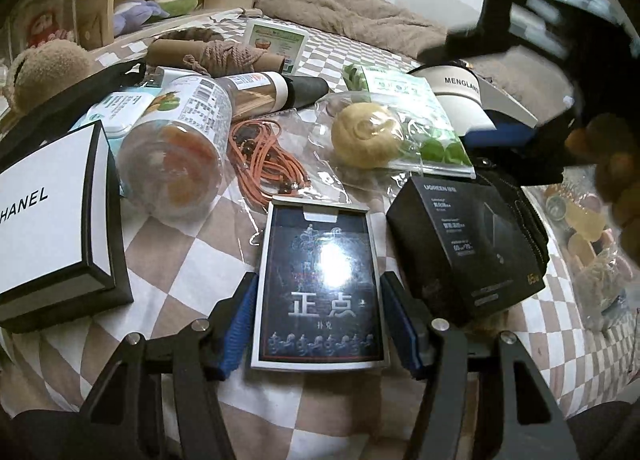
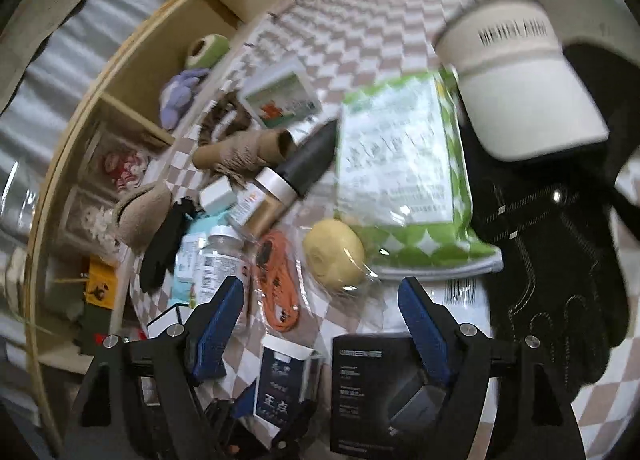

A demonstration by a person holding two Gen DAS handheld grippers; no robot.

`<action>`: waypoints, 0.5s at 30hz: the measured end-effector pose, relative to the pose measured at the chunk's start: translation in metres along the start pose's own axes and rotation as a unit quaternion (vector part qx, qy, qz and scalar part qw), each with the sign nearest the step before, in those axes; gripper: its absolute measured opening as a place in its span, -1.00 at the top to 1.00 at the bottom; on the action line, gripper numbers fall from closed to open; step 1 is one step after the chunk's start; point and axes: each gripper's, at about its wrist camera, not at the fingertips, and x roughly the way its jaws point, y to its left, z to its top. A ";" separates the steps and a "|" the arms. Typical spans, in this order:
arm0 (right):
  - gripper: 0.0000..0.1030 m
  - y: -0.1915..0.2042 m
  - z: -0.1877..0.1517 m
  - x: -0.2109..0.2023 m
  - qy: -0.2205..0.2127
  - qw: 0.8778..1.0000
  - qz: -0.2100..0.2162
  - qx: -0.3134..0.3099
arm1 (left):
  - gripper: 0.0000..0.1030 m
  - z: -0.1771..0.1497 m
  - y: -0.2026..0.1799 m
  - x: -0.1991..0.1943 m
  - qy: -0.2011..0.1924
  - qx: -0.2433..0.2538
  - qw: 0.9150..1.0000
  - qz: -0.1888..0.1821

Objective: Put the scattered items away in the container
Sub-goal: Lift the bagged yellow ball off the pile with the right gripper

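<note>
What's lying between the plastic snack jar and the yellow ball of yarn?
The coiled orange cord, lying on clear plastic wrap, sits between the snack jar and the yellow yarn ball; the left wrist view shows it best.

A white box with black edges [image 1: 48, 219], at nine o'clock in the left wrist view, reads "HANEL", its first letter cut off by the frame. The dark card pack [image 1: 322, 292] at six o'clock bears "正点" with small "扑克" under it. The black box [image 1: 468, 244] at three o'clock is marked "UGREEN". The cream cap [image 1: 460, 87] at one o'clock reads "MENGLAN". Other labels are too small to read.
</note>
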 end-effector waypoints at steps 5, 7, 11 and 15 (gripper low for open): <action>-0.54 -0.013 -0.001 0.034 0.049 0.999 0.006 0.019 | -0.18 0.004 0.006 -0.006 -0.007 -0.012 1.000 -0.014; -0.54 -0.016 -0.001 0.046 0.061 0.998 0.006 0.026 | -0.18 0.005 0.006 -0.009 -0.010 -0.010 1.000 -0.017; -0.54 -0.022 0.004 0.061 0.062 0.997 -0.005 0.035 | -0.18 0.006 0.006 -0.013 -0.015 -0.007 1.000 -0.027; -0.54 -0.026 0.006 0.071 0.069 0.996 0.008 0.057 | -0.18 0.007 0.006 -0.015 -0.016 -0.009 0.999 -0.033</action>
